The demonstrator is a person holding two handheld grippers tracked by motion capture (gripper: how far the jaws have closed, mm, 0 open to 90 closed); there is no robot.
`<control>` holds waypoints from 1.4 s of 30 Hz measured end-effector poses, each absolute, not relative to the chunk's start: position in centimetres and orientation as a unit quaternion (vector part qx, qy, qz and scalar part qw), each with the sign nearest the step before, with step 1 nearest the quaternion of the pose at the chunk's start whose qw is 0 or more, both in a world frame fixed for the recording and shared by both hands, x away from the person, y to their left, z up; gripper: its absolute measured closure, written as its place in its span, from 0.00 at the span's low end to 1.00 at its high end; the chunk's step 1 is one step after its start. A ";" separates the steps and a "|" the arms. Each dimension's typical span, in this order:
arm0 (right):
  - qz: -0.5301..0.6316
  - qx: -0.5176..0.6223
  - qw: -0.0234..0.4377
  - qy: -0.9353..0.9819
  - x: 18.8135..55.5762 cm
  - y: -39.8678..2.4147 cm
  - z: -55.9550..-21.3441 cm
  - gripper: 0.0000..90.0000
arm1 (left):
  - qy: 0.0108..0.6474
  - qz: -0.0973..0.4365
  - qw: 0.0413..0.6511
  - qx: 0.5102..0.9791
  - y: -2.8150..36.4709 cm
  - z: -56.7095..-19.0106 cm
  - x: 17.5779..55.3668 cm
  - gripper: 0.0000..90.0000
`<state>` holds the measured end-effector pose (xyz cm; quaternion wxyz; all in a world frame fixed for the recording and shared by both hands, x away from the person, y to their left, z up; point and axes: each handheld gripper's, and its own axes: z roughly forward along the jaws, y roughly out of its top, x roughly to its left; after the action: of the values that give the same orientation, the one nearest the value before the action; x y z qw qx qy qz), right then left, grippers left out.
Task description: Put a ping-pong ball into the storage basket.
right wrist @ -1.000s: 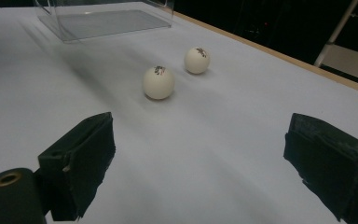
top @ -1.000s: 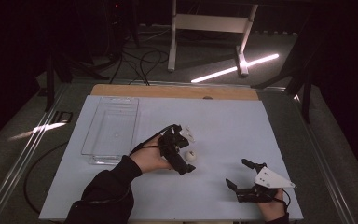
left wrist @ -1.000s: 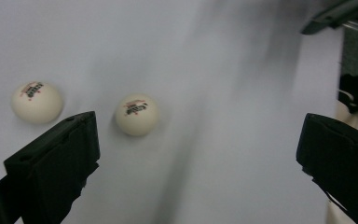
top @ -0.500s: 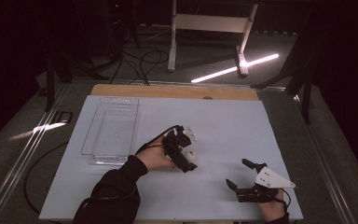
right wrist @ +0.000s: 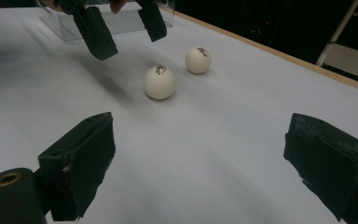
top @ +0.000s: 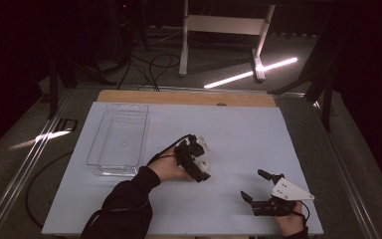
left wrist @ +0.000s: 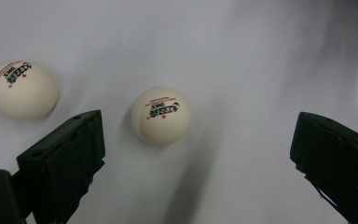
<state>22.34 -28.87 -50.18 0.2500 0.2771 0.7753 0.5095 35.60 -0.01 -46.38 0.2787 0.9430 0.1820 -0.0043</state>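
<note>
Evidently, a ping-pong ball was being lined up for a pinch.
The left tool (top: pixel 197 162), spread wide though its jaws had just been closing slightly, was held over the nearer ball (left wrist: pixel 161 115), untouched on the desk (top: pixel 238 134); a second ball (left wrist: pixel 19 88) lay beside. The right tool (top: pixel 261 186) was rested spread, kept clear.

room: dark | floor: light streak (top: pixel 251 74), cables (top: pixel 144 62) | furniture: white stand (top: pixel 226 25)
</note>
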 end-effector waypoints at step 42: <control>0.509 0.277 0.244 0.778 22.4 -28.8 -50.3 0.10 | 0.200 0.008 0.240 0.950 -2.0 -50.2 37.3 0.45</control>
<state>22.38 -28.82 -50.28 0.2442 0.2765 0.7776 0.5092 37.28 -1.99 -50.16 0.2405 0.9498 0.1998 0.0081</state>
